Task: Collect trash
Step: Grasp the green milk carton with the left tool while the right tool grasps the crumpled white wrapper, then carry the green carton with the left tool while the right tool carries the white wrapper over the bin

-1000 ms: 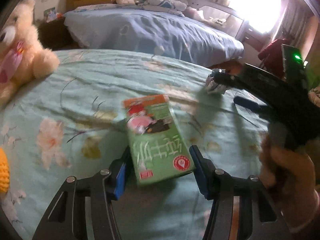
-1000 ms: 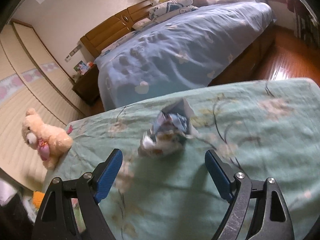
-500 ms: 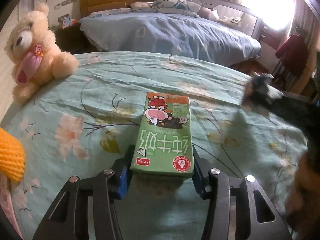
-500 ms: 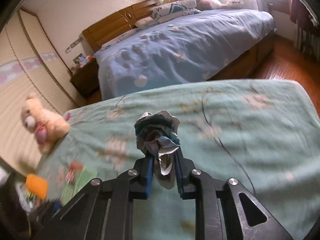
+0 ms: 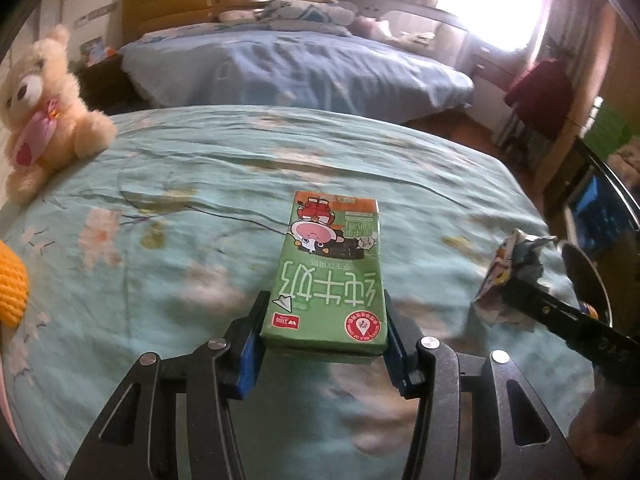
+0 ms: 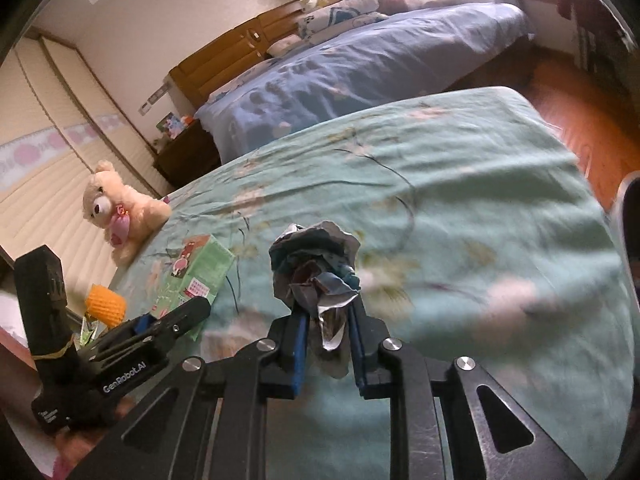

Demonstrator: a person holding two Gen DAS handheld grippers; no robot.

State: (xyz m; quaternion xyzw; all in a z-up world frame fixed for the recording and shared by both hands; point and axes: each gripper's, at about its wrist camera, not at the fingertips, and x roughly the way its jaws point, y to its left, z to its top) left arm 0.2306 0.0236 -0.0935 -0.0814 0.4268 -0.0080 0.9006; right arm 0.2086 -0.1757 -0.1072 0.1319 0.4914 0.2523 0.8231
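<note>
In the left wrist view, a green milk carton [image 5: 326,276] is clamped at its near end between the blue pads of the left gripper [image 5: 324,342], low in the frame's centre; the jaws stand at a middling width, set by the carton's sides. The carton is held above the teal flowered bedspread [image 5: 200,168], its printed face turned up. At the right edge of that view, a crumpled wrapper [image 5: 510,274] is seen pinched at the tip of the right gripper [image 5: 516,288].

In the right wrist view, the same crumpled wrapper [image 6: 316,276] is gripped between narrow jaws at the lower centre of the frame, a strip of it hanging down between the pads [image 6: 298,344]. The carton [image 6: 196,276] and the left gripper [image 6: 172,322] are seen at the lower left, with an orange knitted object [image 6: 106,304] just beside them.

Farther back, a cream teddy bear [image 5: 40,108] is seated at the bedspread's left edge. Beyond it, a second bed with a blue cover [image 5: 288,68] and a wooden headboard [image 5: 192,4] is seen across the upper frame.
</note>
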